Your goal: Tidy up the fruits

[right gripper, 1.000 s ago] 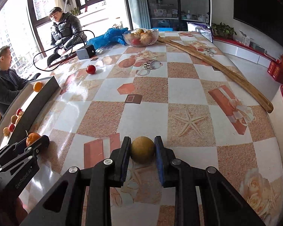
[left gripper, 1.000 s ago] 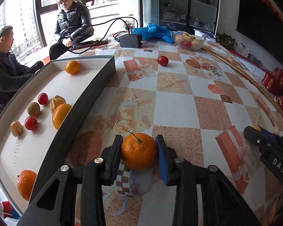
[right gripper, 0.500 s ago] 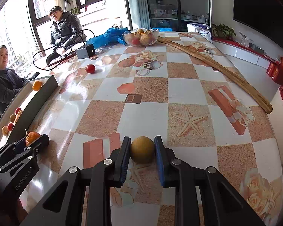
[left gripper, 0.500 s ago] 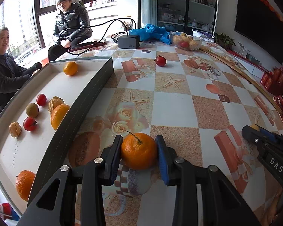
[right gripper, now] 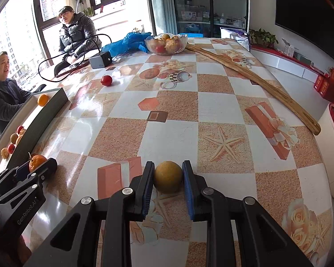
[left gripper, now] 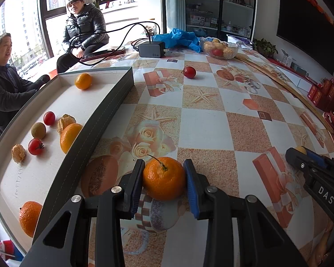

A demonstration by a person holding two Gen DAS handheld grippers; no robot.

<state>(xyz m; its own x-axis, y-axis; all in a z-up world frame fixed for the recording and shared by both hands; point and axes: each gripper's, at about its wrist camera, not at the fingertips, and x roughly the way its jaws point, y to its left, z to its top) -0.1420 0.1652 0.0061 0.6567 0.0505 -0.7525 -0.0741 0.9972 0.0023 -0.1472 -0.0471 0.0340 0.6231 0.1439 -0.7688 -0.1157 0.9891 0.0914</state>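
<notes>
We see a stemmed orange mandarin point(left gripper: 164, 178) pinched between the blue-padded fingers of the left gripper point(left gripper: 164, 185), just above the patterned bench point(left gripper: 211, 131) and beside the dark wall of a shallow tray point(left gripper: 100, 120). A round yellow-brown fruit point(right gripper: 168, 179) sits clamped between the fingers of the right gripper point(right gripper: 168, 189), low over the bench; whether either fruit touches the surface we cannot tell. The tray's near end is cut off by the frame. Inside it lie oranges, small red fruits and papery brown ones. A lone red fruit point(left gripper: 189, 72) rests farther back on the bench, apart from a glass bowl point(right gripper: 166, 44) of mixed fruit. A long wooden strip point(right gripper: 251, 76) runs along the bench's right side.
</notes>
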